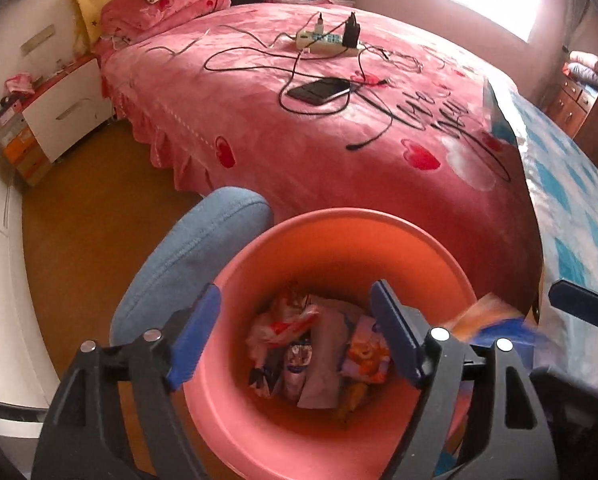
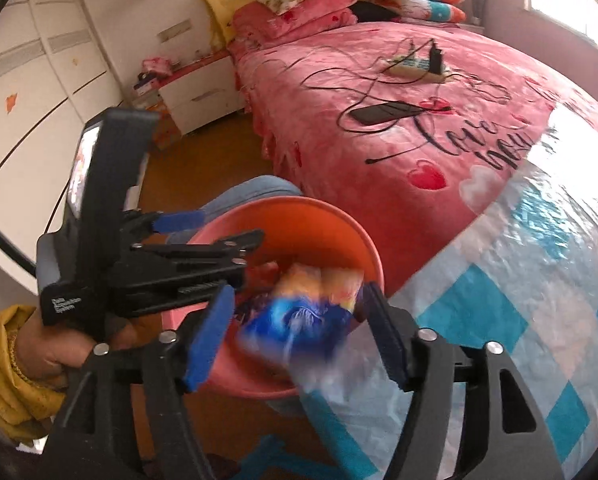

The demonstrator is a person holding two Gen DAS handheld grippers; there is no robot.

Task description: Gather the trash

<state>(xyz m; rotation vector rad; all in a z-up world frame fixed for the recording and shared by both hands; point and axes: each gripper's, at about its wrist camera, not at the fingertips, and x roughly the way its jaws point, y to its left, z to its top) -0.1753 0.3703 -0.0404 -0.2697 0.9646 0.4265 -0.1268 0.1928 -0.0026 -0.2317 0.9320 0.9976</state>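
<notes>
From the left wrist camera, the left gripper hangs directly over the mouth of the pink bin, jaws spread wide with nothing between them; below, crumpled wrappers already lie on the bin's bottom. At the right edge a blurred orange-and-blue packet shows just past the rim, with part of the other tool beyond it. A denim-clad knee presses against the bin's left side, and the pink bed lies behind. From the right wrist camera, the right gripper stands with its jaws apart and the orange-and-blue packet between them, motion-blurred; the pads do not seem to press on it, so it looks released. The packet sits over the near side of the pink bin, just inside the rim, so the drop is straight down. The left gripper crosses from the left, held by a hand in a yellow sleeve. A blue-checked plastic sheet covers the bed corner at right.
</notes>
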